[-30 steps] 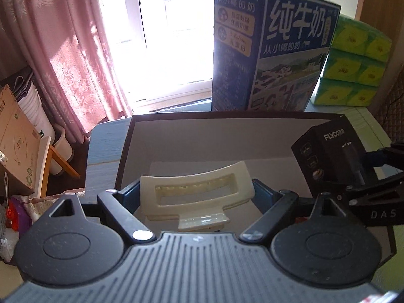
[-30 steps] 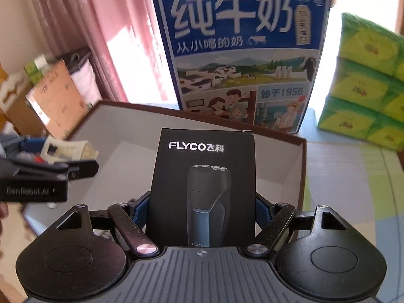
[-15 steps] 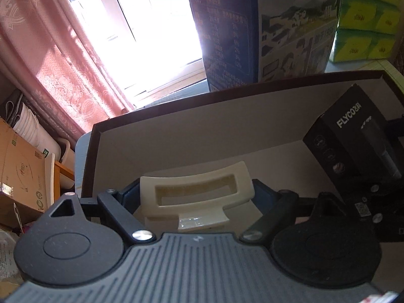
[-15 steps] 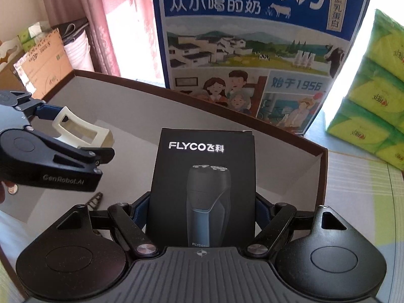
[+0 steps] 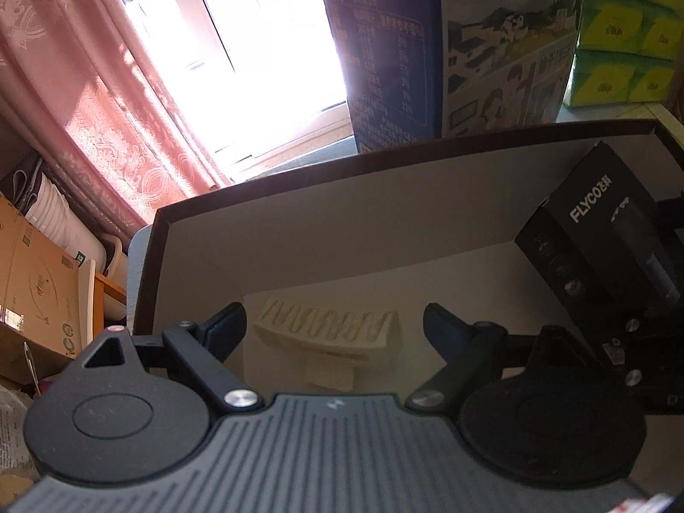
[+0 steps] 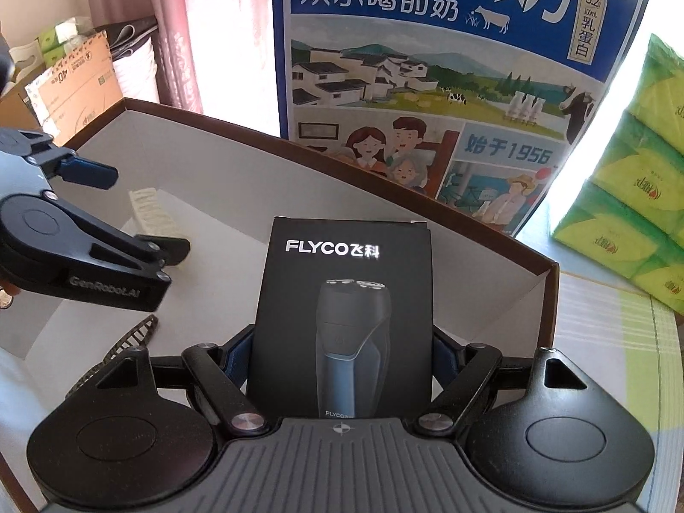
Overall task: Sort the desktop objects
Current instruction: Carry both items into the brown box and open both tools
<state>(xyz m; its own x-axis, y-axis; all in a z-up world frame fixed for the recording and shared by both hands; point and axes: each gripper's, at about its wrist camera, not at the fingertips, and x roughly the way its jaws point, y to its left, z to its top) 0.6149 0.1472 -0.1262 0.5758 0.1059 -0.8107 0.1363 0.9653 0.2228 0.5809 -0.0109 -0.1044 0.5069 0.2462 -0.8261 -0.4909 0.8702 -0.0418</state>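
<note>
Sunlit curtains [image 5: 107,98] hang behind an open cardboard box [image 5: 384,171]. Inside it, the left gripper [image 5: 333,320] stands wide, clear of a cream hair clip [image 5: 329,327] lying between its fingers. The right gripper [image 6: 342,342] clamps a black shaver box [image 6: 342,299].

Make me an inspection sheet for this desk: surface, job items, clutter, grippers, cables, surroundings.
Surface: table with a pale striped cover, carrying an open brown-rimmed box.
Job's things: cream hair clip lying on the box floor; black shaver carton held upright over the box.
Clutter: dark toothed clip in the box.
Grippers: left hand-held gripper open, straddling the cream clip without touching; right hand-held gripper shut on the shaver carton.
Cables: nothing seen.
Surroundings: blue milk case, green tissue packs, pink curtain, bright window.
</note>
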